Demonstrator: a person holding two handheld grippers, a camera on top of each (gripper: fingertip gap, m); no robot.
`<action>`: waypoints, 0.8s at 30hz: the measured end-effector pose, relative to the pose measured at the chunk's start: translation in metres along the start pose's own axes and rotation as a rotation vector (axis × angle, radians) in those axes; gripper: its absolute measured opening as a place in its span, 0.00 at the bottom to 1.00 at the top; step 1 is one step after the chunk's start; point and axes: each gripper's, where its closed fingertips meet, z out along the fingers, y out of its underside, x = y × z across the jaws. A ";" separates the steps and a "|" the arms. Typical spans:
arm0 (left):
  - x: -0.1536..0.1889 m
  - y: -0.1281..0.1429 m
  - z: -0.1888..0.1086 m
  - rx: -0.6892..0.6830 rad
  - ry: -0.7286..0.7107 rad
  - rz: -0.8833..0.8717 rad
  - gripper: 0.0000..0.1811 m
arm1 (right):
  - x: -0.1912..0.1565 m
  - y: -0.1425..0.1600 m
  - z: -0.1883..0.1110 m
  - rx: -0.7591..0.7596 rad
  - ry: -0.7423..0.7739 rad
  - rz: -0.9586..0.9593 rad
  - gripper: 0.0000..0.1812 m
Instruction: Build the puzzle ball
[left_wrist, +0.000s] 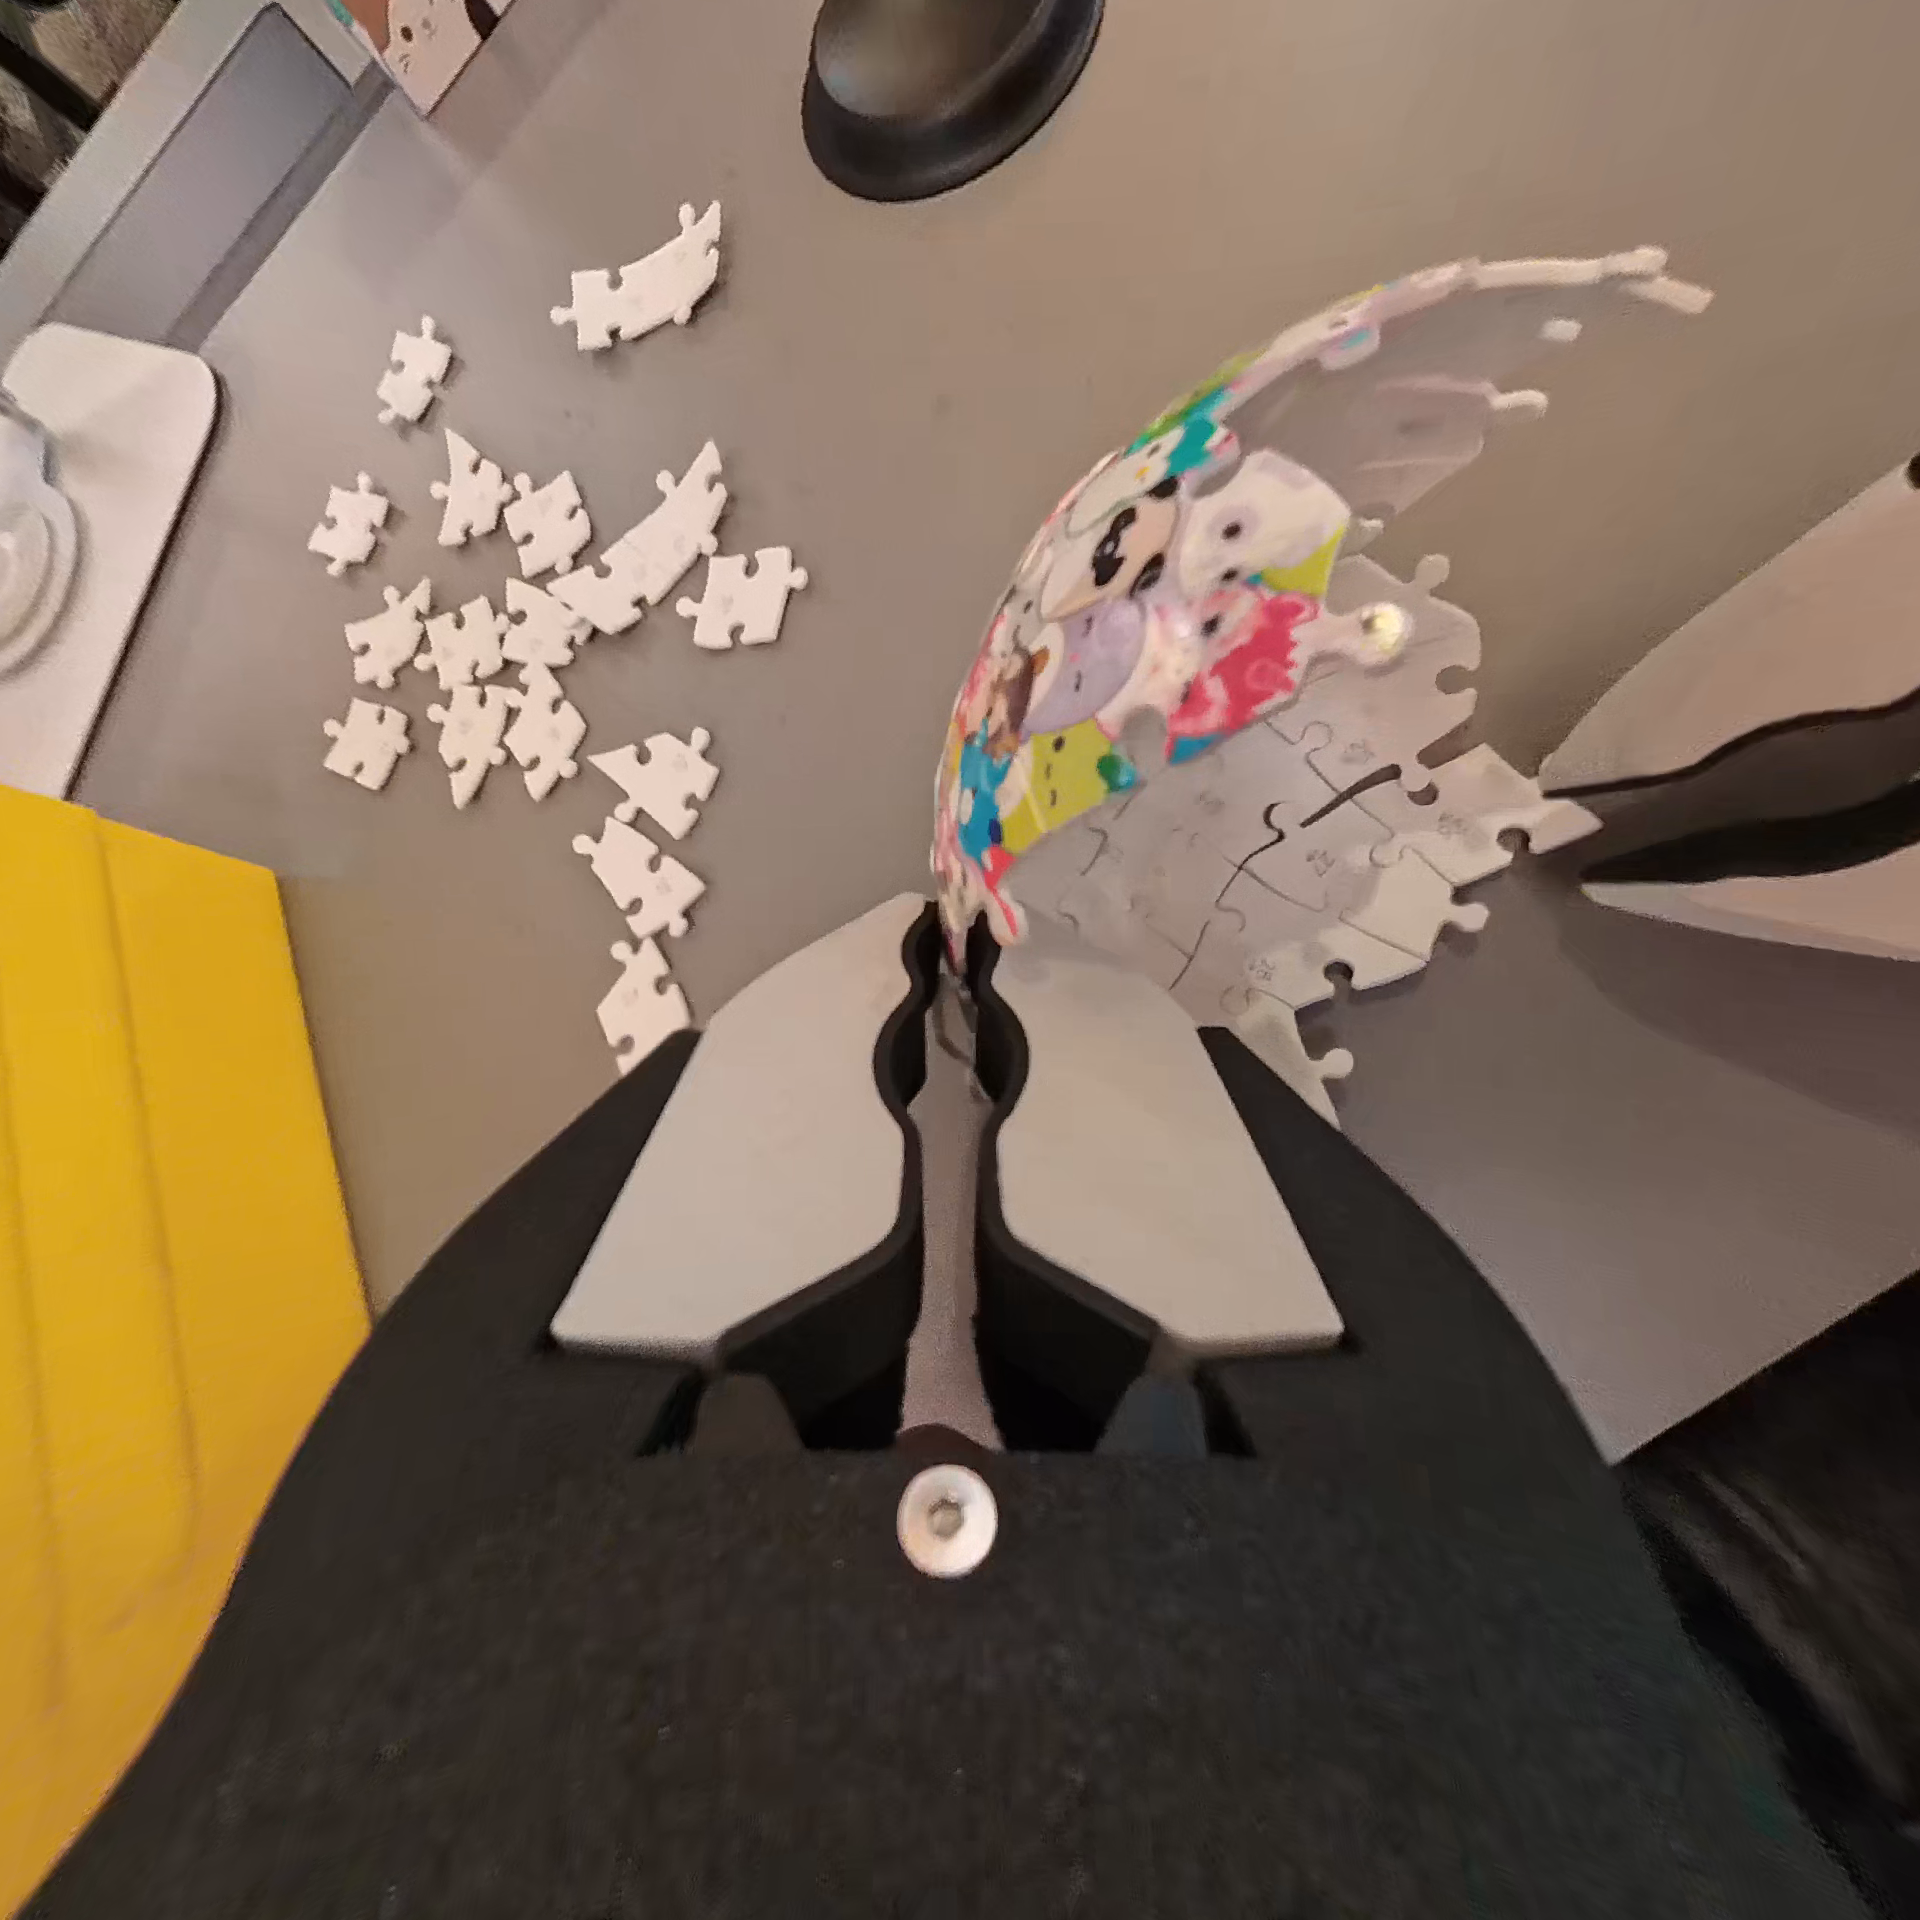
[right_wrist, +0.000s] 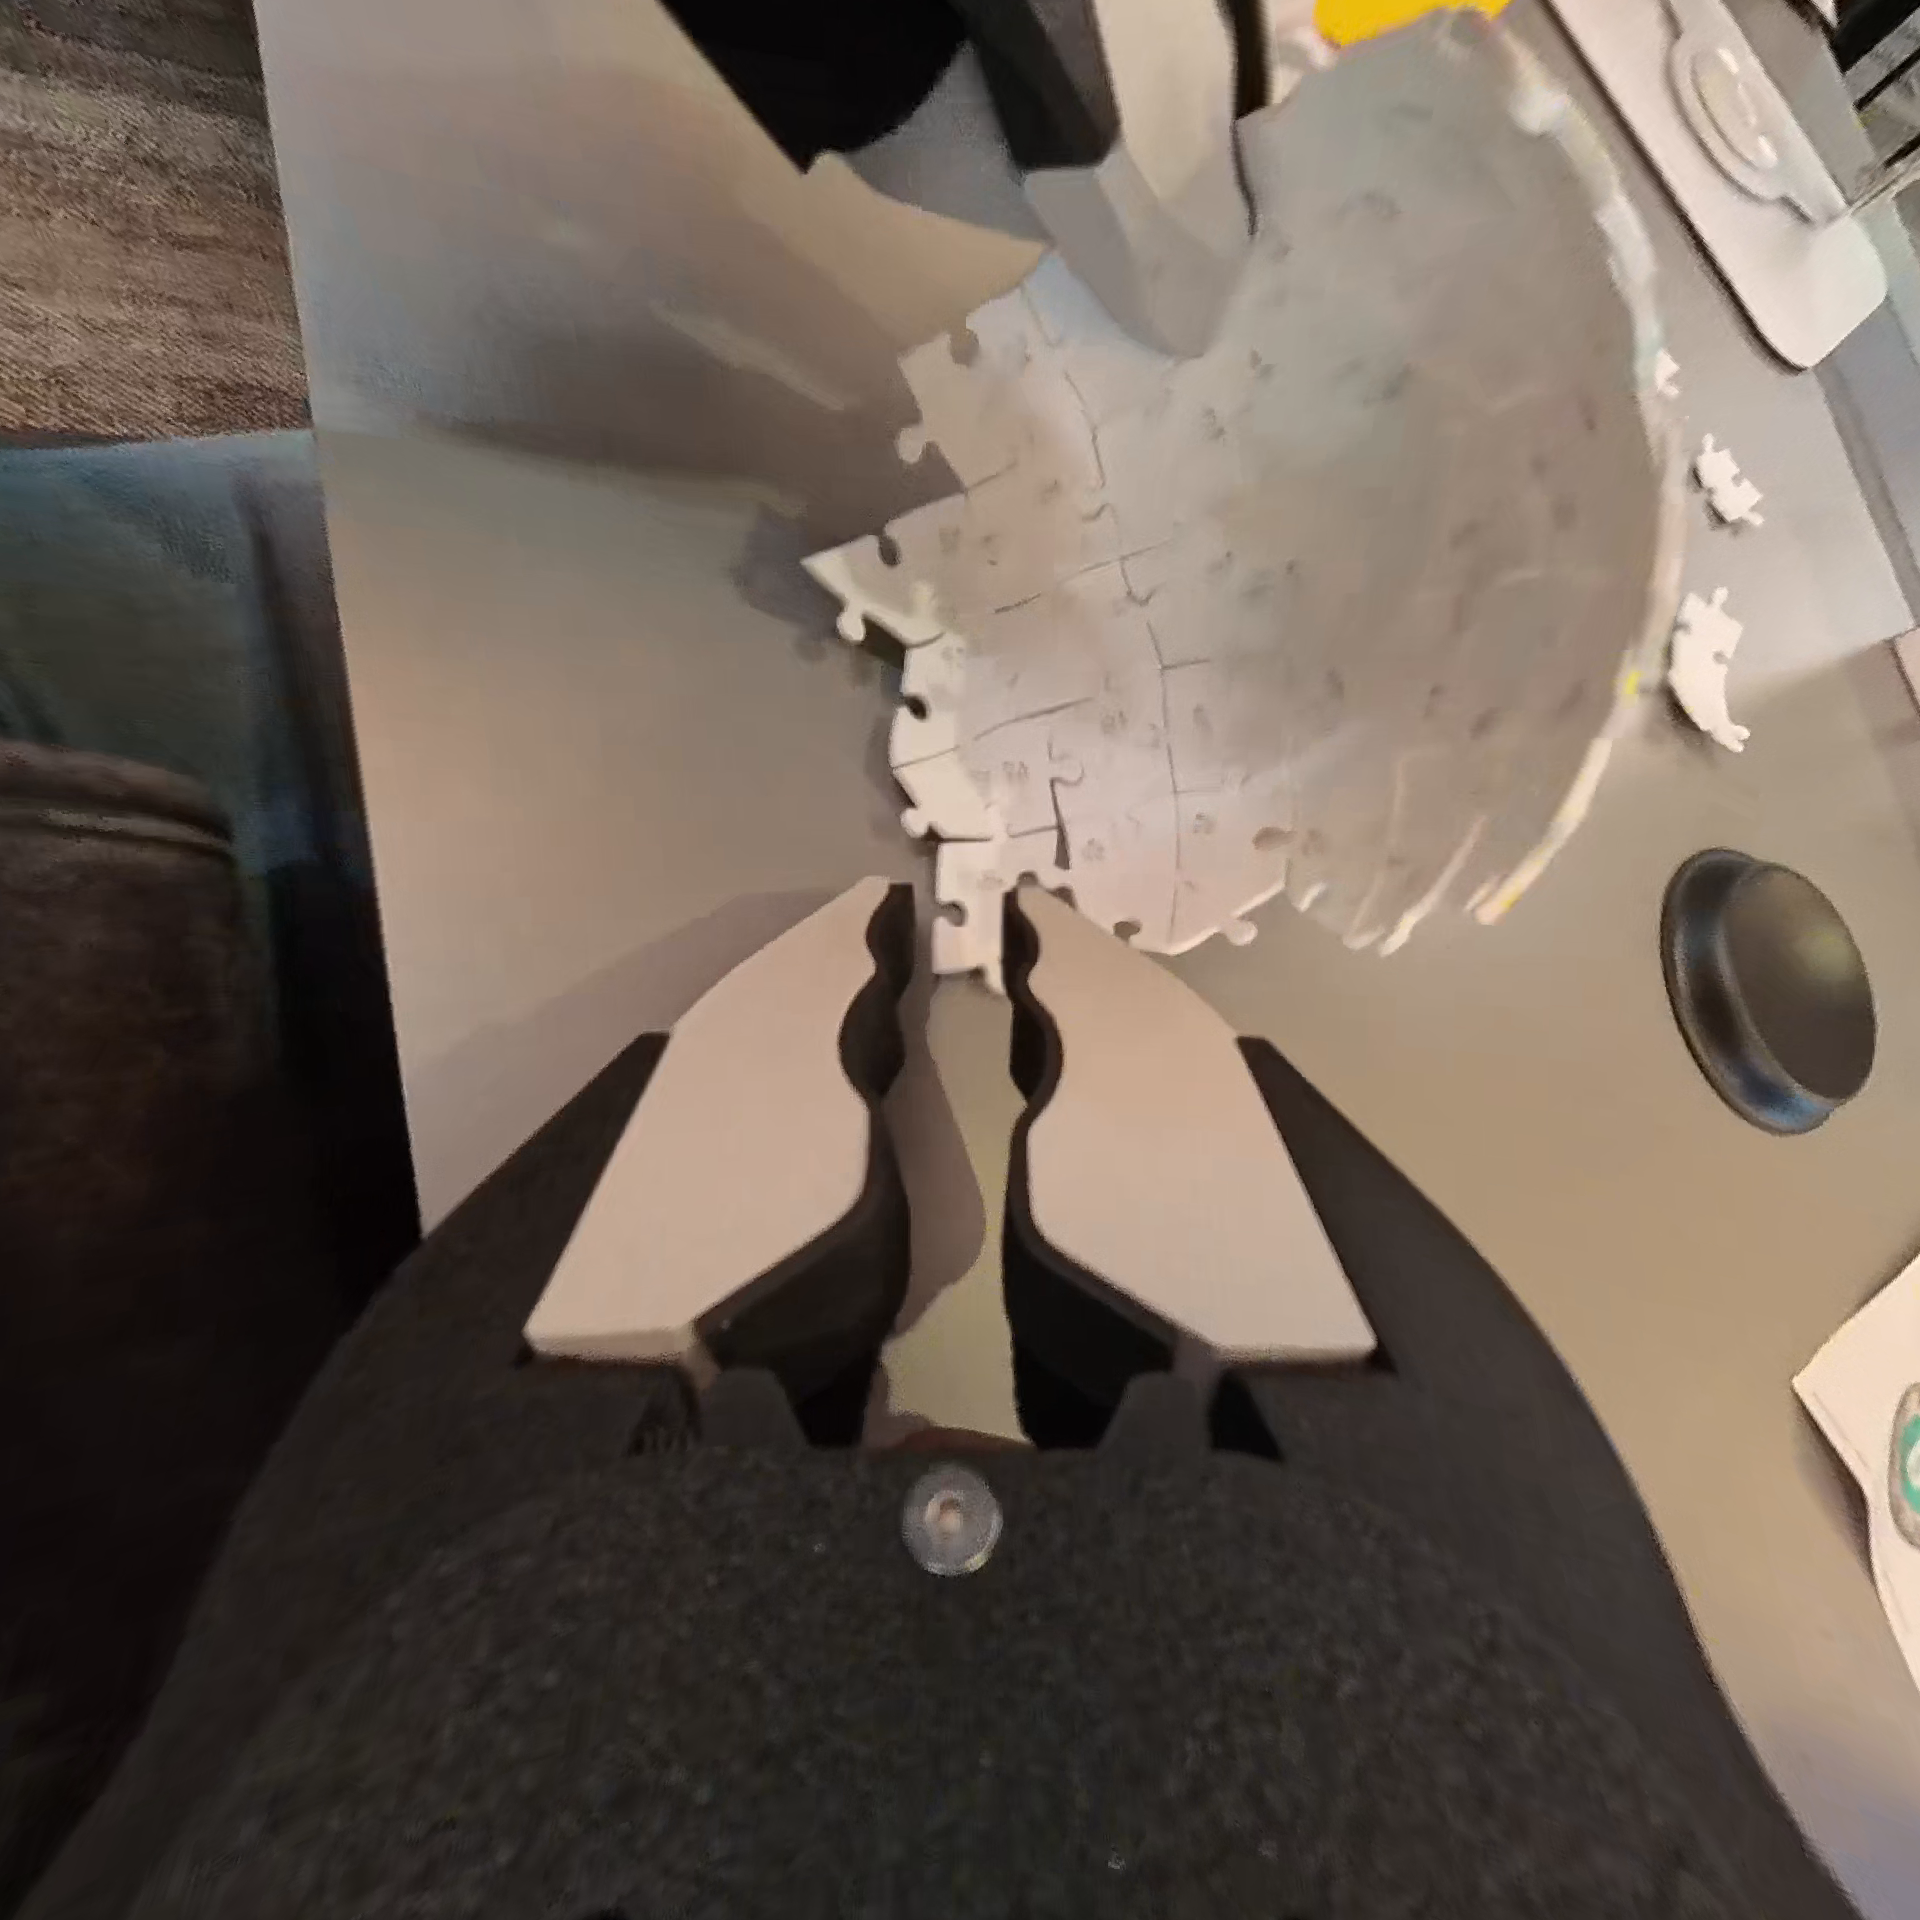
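Left wrist view: both grippers' jaws pinch one half-built puzzle ball (left_wrist: 1195, 644); eighteen-odd loose pieces (left_wrist: 520, 623).

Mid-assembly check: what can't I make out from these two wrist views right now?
- Puzzle shell far side: motion-blurred in the right wrist view.
- Left gripper contact on the shell rim: hidden between its pads.
- Loose pieces: printed sides face down, left wrist view.
- Black round object: cut off by the top edge.
- Yellow item: cut off at the left edge.
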 end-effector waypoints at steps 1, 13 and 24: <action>0.001 -0.002 0.000 -0.006 -0.009 0.025 0.02 | 0.001 0.002 0.001 -0.012 0.012 -0.015 0.07; 0.006 -0.014 -0.002 -0.065 -0.054 0.200 0.02 | 0.010 -0.007 0.013 -0.054 0.161 -0.224 0.00; 0.009 -0.024 0.000 -0.100 -0.042 0.305 0.02 | 0.013 -0.003 0.030 -0.113 0.202 -0.212 0.00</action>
